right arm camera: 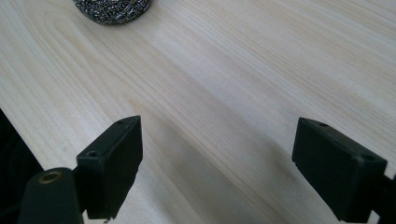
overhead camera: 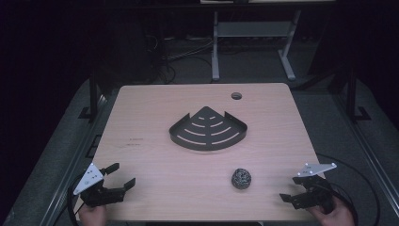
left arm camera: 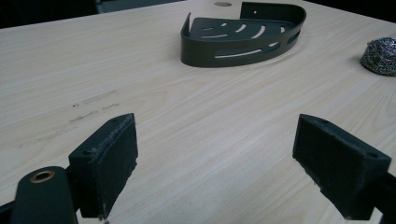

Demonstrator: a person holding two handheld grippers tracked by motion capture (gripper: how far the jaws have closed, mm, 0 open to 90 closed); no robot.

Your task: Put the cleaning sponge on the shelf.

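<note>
Steel scrubber (overhead camera: 241, 178): small, rounded, loose wire wad, sitting on the bare desk (overhead camera: 155, 165) toward the near edge, at roughly 5 o'clock from the corner shelf (overhead camera: 208, 128). Well apart from the shelf, touching nothing.

Right gripper (overhead camera: 298, 189): at the near right corner, jaws wide, nothing between them, the scrubber lying at about 9 o'clock from it. Nearest tool to the wad, so likely the one to take it.

Left gripper (overhead camera: 118, 174): near left corner, jaws likewise wide and empty, pointed toward 1 o'clock.

Risks, as judged:
- The wad is light and round; a jaw arriving off-centre could nudge it into a roll before closing.
- Springy wire may squash and slip out of a shallow pinch.
- It sits close to the near edge; a push toward 6 o'clock could send it off the desk.
- The shelf's raised rim could catch the wad on lowering.

View differences: the left gripper view gives the shelf (left arm camera: 243, 35) side-on, showing wall height and slots, with the scrubber (left arm camera: 380, 56) at 3 o'clock. The right gripper view catches the scrubber (right arm camera: 113, 9) at 11 o'clock, wire texture plain. The high view alone lays out the spacing of everything, plus a cable hole (overhead camera: 236, 96) at the far side.
</note>
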